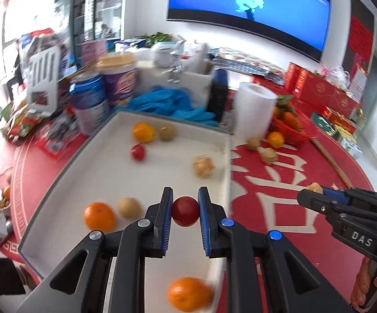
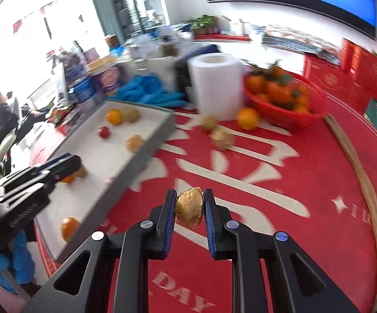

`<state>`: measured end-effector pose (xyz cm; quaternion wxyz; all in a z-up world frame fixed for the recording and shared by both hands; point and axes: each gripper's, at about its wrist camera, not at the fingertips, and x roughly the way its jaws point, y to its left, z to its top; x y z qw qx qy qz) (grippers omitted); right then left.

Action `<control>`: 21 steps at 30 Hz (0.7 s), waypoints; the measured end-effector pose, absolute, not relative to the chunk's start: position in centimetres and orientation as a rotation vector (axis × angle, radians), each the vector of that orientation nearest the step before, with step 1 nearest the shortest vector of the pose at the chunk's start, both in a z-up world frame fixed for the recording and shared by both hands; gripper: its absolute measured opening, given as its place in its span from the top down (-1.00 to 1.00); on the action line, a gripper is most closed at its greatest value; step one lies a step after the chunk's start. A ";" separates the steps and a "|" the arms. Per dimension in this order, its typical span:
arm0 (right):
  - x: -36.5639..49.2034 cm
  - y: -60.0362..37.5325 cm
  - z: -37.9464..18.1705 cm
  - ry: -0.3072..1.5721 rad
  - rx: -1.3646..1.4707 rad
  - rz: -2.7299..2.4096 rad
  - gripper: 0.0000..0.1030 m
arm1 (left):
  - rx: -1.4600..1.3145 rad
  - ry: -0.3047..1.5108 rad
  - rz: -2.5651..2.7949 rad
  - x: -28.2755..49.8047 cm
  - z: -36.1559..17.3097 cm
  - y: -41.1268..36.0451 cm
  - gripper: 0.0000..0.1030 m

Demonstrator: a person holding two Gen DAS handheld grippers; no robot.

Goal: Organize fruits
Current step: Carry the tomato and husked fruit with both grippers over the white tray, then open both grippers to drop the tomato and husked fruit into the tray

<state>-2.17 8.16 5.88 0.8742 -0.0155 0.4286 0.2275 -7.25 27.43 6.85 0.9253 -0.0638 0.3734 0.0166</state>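
My left gripper (image 1: 185,200) is shut on a small red round fruit (image 1: 185,211), held over the near part of a white tray (image 1: 227,161). In the tray lie several oranges, brown fruits, another red fruit (image 1: 138,152) and a tan husked fruit (image 1: 202,166). My right gripper (image 2: 190,198) is shut on a tan husked fruit (image 2: 189,211) above the red tablecloth, to the right of the tray (image 2: 146,151). Each gripper shows in the other's view: the right gripper (image 1: 305,198) at the right edge, the left gripper (image 2: 71,165) over the tray.
On the cloth beyond the tray lie an orange (image 2: 247,118), a brown fruit (image 2: 209,122) and a husked fruit (image 2: 221,137). Behind them stand a paper roll (image 2: 214,83) and a red basket (image 2: 313,109) of oranges. Cans (image 1: 89,101), cups and blue gloves (image 1: 167,104) crowd the tray's far side.
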 end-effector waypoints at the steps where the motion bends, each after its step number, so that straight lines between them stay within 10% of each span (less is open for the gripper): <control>1: -2.1 8.9 6.0 0.896 -0.039 0.487 0.58 | -0.136 0.767 0.048 -7.3 6.7 28.0 0.59; 21: 0.4 20.6 4.7 0.958 -0.130 0.638 0.57 | -0.177 0.793 0.149 -8.2 4.4 32.5 0.51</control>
